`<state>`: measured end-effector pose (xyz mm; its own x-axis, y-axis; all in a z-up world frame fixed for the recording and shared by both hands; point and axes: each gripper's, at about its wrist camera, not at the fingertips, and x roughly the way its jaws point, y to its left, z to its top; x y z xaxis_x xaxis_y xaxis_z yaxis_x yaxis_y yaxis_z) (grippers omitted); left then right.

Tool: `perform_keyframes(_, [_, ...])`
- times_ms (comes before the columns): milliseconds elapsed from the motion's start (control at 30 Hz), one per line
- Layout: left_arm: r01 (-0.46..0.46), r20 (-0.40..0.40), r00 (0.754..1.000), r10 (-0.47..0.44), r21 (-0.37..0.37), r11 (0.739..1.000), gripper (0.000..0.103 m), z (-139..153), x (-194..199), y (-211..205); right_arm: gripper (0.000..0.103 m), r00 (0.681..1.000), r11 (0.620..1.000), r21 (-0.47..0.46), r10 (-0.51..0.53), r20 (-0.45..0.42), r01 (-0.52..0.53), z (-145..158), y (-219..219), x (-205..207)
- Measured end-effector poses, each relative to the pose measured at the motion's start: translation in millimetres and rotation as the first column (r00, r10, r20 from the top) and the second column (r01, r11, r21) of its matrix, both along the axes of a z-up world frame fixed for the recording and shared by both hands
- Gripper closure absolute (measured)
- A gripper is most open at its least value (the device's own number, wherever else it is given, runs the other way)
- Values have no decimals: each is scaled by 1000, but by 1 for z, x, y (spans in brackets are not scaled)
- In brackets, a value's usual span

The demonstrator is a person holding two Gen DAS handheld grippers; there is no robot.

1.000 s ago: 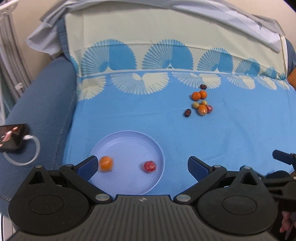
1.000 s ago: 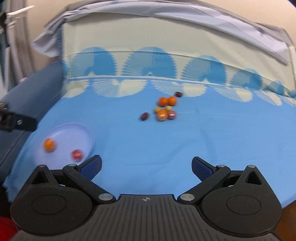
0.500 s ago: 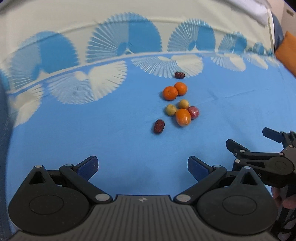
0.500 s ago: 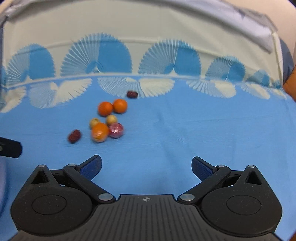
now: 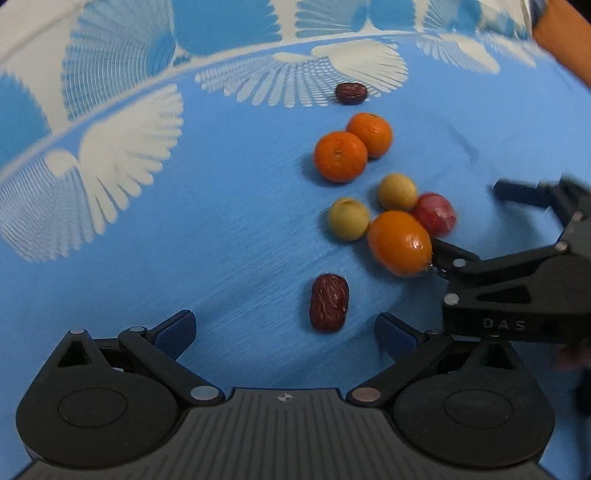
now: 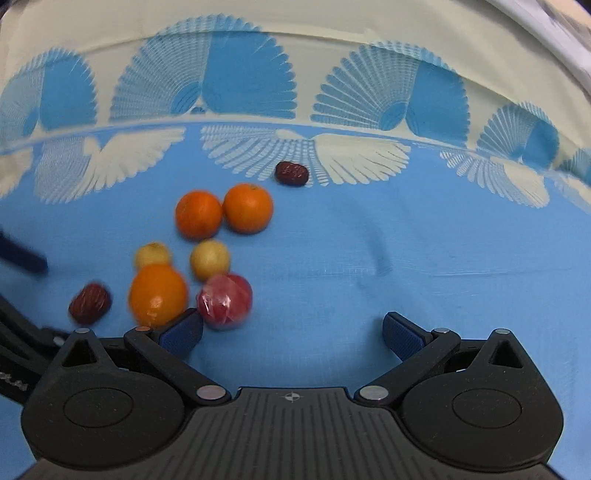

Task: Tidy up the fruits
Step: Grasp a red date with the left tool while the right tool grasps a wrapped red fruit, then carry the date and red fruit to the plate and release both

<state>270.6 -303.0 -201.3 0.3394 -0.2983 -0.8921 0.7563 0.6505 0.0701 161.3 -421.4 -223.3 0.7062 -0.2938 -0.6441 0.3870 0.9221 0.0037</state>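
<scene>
A cluster of fruit lies on the blue cloth: two oranges (image 5: 340,157) side by side, two yellow fruits (image 5: 348,219), a wrapped orange (image 5: 400,243), a wrapped red fruit (image 5: 435,214), a near red date (image 5: 328,302) and a far date (image 5: 351,93). My left gripper (image 5: 286,332) is open, the near date just ahead between its fingers. My right gripper (image 6: 293,332) is open; its left fingertip (image 6: 183,330) is beside the wrapped red fruit (image 6: 225,301) and wrapped orange (image 6: 158,293). The right gripper also shows in the left wrist view (image 5: 480,229).
The blue cloth (image 6: 406,258) with a white and blue fan pattern covers a bed; a pale band (image 6: 295,48) rises at the back. An orange cushion edge (image 5: 565,33) shows far right.
Both grippers have moved forward and closer to the fruit cluster. The plate has left both views. The fruit has not moved.
</scene>
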Motion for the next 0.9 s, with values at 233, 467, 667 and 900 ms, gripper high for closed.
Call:
perform_keyframes(233, [31,66,997,-27,-52,998,18,4,-9,0,18,999,1000,-18,19,45,-18,0,2,-3])
perform_keyframes(467, [93,37,995,-90,-102,990,81,17,-26,-7,74,999,1000,-16,13,42,-13,13,9,-14])
perform_keyframes(667, [-52,22,998,53,-44,998,81,46,-54,23,74,979,979,20,-202,13,201,40,-23,-63])
perform_keyframes(900, [-177,34,984,177,-18,984,81,96,-115,84,73,996,993,79,-91,-7,92,79,28,-143])
